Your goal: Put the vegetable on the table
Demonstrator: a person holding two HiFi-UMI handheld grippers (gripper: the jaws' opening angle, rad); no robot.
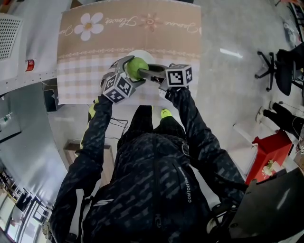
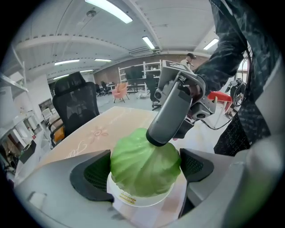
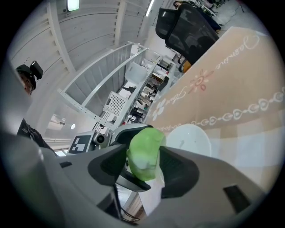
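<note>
My table [image 1: 85, 52] has open cloth beyond the white plate [image 3: 191, 140], and its near edge is just below me. The cabbage [image 1: 137, 68] sits over that plate, clamped by the left gripper [image 2: 146, 165]. The right gripper [image 3: 142, 156] reaches in level, with its jaws spread wide around the cabbage.

An open-plan office is indicated: black swivel chairs [image 2: 75, 104] are seen beyond the cloth-covered table [image 1: 95, 71], white shelving racks [image 2: 138, 75] are ranged at the far end, and strip lights [image 2: 109, 10] are mounted overhead.
</note>
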